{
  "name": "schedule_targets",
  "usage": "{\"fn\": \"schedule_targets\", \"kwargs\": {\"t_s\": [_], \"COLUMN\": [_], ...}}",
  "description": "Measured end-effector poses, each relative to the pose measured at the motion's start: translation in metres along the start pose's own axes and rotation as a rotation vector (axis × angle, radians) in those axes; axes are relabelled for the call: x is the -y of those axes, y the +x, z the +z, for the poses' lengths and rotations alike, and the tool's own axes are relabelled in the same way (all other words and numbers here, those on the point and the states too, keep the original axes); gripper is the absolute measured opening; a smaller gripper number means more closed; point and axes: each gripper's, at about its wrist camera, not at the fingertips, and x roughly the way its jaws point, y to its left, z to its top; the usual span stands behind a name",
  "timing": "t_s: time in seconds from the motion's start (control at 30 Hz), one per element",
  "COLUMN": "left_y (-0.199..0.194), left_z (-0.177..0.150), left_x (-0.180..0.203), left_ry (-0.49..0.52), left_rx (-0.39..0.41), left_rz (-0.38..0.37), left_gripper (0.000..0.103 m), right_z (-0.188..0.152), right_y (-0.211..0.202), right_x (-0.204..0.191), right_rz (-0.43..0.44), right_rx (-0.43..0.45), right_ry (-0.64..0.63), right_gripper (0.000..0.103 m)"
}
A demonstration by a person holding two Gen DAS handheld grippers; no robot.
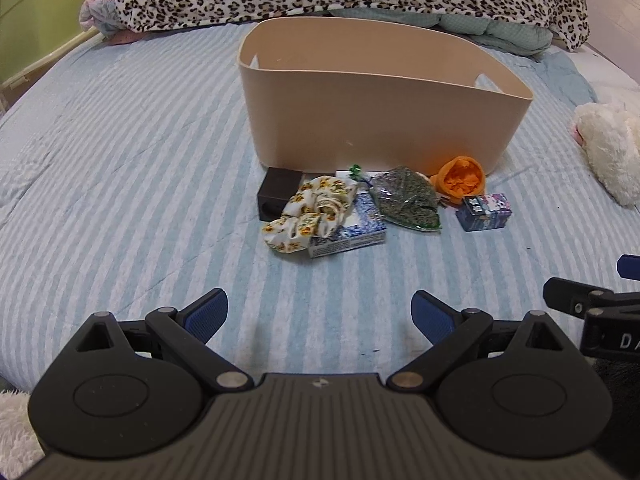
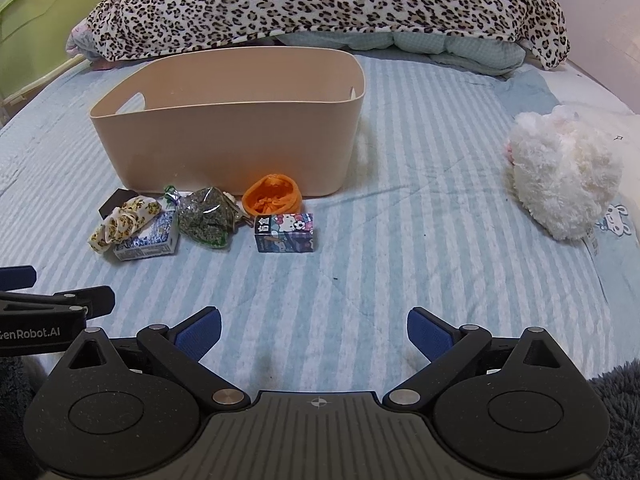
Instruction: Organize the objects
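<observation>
A beige plastic bin stands on the striped bed. In front of it lie a black box, a sunflower-print scrunchie, a blue-and-white carton, a bag of green dried herbs, an orange pouch and a small cartoon box. My left gripper is open and empty, well short of the pile. My right gripper is open and empty, also short of it.
A leopard-print blanket is heaped at the head of the bed behind the bin. A white plush toy lies to the right. A green cabinet stands at the far left. The other gripper's side shows at each view's edge.
</observation>
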Motion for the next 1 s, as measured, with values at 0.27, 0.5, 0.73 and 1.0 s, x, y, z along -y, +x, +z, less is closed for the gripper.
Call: {"fn": "schedule_targets", "kwargs": {"t_s": [0.27,0.5,0.73,1.0], "left_y": [0.005,0.021,0.043,0.067], "left_z": [0.004,0.015,0.036,0.055], "left_x": [-0.011,-0.019,-0.021,-0.027], "left_ry": [-0.003,-0.043,-0.067,-0.071], "left_rx": [-0.017,-0.043,-0.062,-0.066], "left_rz": [0.023,0.017,0.019,0.024], "left_gripper": [0.098,0.098,0.098,0.097], "right_z": [0.011,0.026,0.044,0.059], "right_y": [0.01,0.023,0.043,0.074], "right_x": [-0.001,-0.002,-0.001,-0.003], "right_rz": [0.018,0.031,0.053,0.054], "right_rx": [-0.025,-0.033,-0.045,-0.056], "right_ry": [0.006,0.006,0.016,0.003], "right_gripper": [0.1,0.1,0.1,0.1]}}
